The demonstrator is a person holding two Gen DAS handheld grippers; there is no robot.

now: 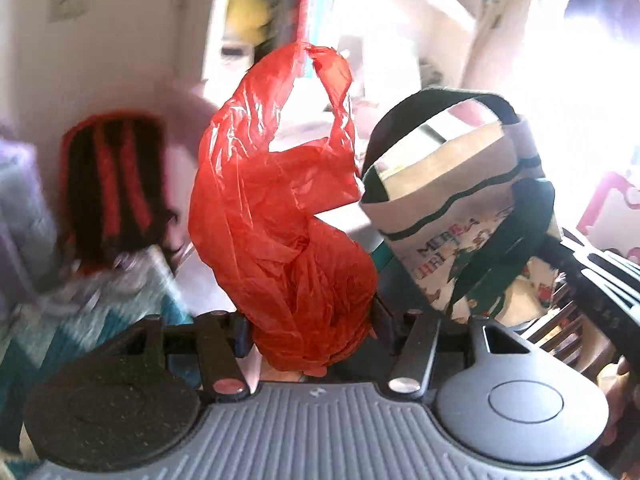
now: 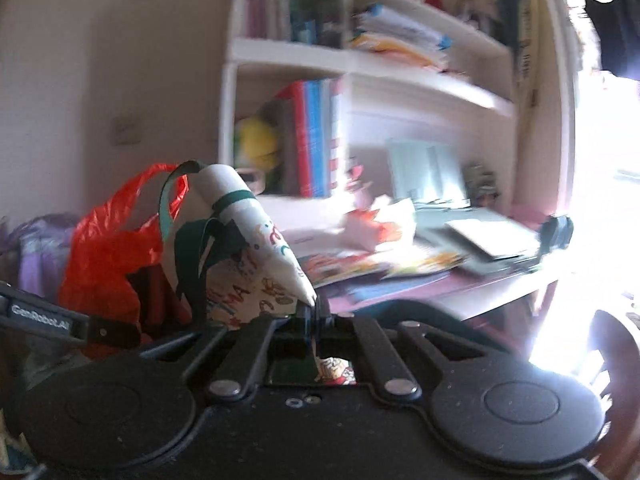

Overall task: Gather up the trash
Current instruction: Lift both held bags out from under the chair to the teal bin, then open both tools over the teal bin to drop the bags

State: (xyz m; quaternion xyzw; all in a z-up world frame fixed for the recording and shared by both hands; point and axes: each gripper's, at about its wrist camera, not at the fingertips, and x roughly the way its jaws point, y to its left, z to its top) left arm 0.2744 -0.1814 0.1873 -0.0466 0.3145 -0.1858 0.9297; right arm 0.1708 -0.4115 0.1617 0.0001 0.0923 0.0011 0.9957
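A crumpled red plastic bag (image 1: 280,216) fills the middle of the left wrist view. My left gripper (image 1: 312,332) is shut on its lower part and holds it up, handles loose above. A cream gift bag with dark green trim and handles and Christmas print (image 1: 460,200) hangs just right of it, its mouth open. In the right wrist view my right gripper (image 2: 314,322) is shut on the rim of that gift bag (image 2: 256,256). The red bag (image 2: 116,252) shows to its left, with the left gripper's arm (image 2: 44,316) below it.
A desk (image 2: 460,288) strewn with papers, books and a crumpled wrapper (image 2: 380,224) lies ahead under white shelves (image 2: 360,60) full of books. A red and black backpack (image 1: 112,188) stands at the left. A bright window is at the right.
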